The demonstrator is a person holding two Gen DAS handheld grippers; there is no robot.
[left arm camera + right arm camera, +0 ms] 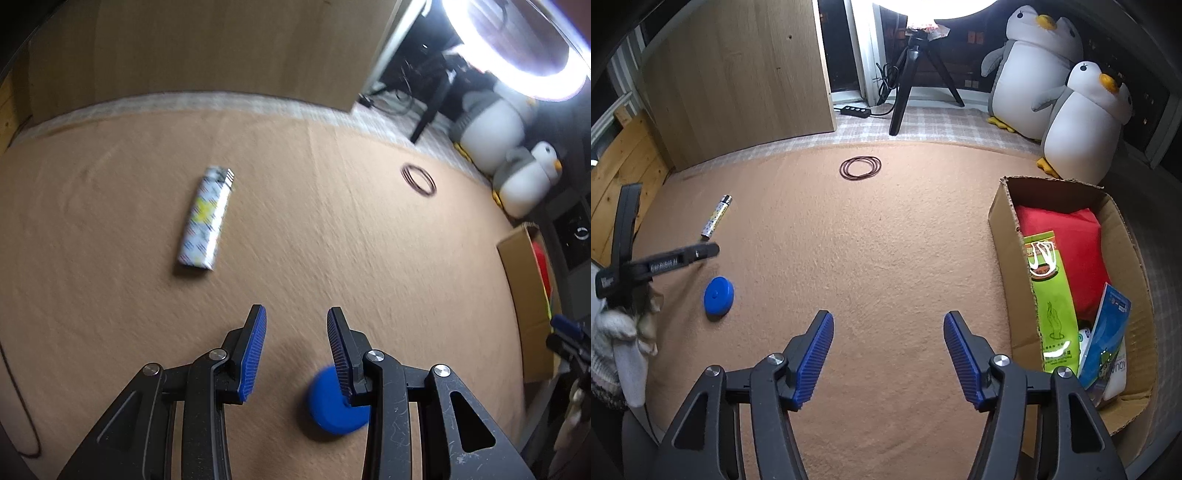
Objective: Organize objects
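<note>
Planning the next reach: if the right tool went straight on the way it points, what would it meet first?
Probably just the bare mat. Nothing lies between the right tool and it; the box sits off to one side.

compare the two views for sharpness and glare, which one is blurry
Left wrist view: motion-smeared, the lighter and blue cap soft-edged, and a ring light blown out at the top right. Right wrist view: sharp, the carpet fibres and cardboard box crisp, with only a bright patch at the top edge. Both bend straight lines, as fisheye lenses do.
</note>
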